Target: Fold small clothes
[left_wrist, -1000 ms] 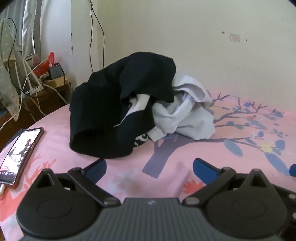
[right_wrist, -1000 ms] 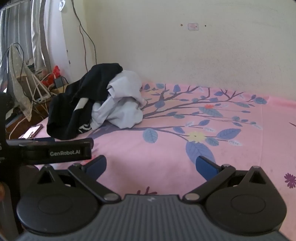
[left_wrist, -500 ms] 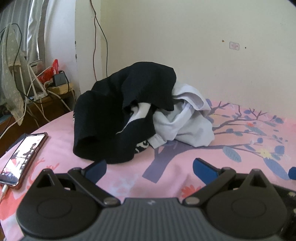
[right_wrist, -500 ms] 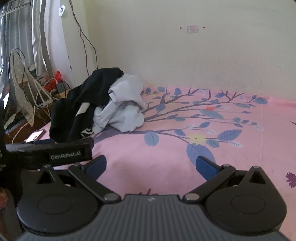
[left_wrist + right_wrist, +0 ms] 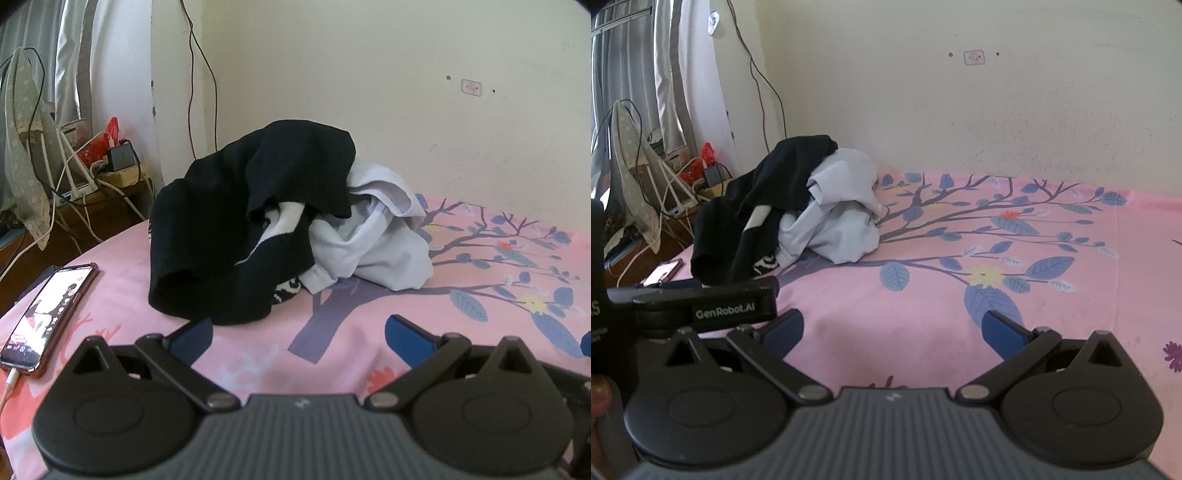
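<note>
Meanwhile black garment point(image 5: 236, 229) heaped, draped over white garment point(image 5: 373, 243); direction unclear.

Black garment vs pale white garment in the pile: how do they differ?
Colour: the crumpled black garment is dark with a white patterned patch; the crumpled pale white garment is plain. Position: the black garment drapes over the white garment's top and lies nearer the phone; the white garment lies on the tree-print side. Bulk: black looks larger. Both are unfolded, heaped together on the pink sheet, untouched by either gripper.
</note>
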### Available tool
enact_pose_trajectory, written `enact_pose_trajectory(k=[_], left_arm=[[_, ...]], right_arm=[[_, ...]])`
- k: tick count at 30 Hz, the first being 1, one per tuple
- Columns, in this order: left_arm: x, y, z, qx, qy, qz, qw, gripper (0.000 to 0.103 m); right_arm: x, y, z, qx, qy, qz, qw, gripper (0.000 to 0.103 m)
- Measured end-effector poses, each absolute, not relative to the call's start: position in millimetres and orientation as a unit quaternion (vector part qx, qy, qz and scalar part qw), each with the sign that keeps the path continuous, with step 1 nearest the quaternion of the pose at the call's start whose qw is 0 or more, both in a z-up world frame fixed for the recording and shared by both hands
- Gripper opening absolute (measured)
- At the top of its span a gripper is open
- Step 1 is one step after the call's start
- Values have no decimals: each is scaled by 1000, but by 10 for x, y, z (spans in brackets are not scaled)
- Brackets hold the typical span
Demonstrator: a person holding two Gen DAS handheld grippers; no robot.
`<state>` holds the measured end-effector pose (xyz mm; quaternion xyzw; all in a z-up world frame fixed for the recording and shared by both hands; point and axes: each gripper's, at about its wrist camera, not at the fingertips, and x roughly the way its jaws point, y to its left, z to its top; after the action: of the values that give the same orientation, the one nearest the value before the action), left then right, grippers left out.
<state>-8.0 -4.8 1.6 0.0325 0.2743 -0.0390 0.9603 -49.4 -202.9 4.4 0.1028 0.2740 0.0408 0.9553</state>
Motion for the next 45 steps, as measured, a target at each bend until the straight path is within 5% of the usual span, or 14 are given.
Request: enact_pose_trajectory(k=[45], left_arm=[[-278,-50,71,38,211,-56,975,103]], right_arm=[[-486,-2045,27,115,274,44,954,97]])
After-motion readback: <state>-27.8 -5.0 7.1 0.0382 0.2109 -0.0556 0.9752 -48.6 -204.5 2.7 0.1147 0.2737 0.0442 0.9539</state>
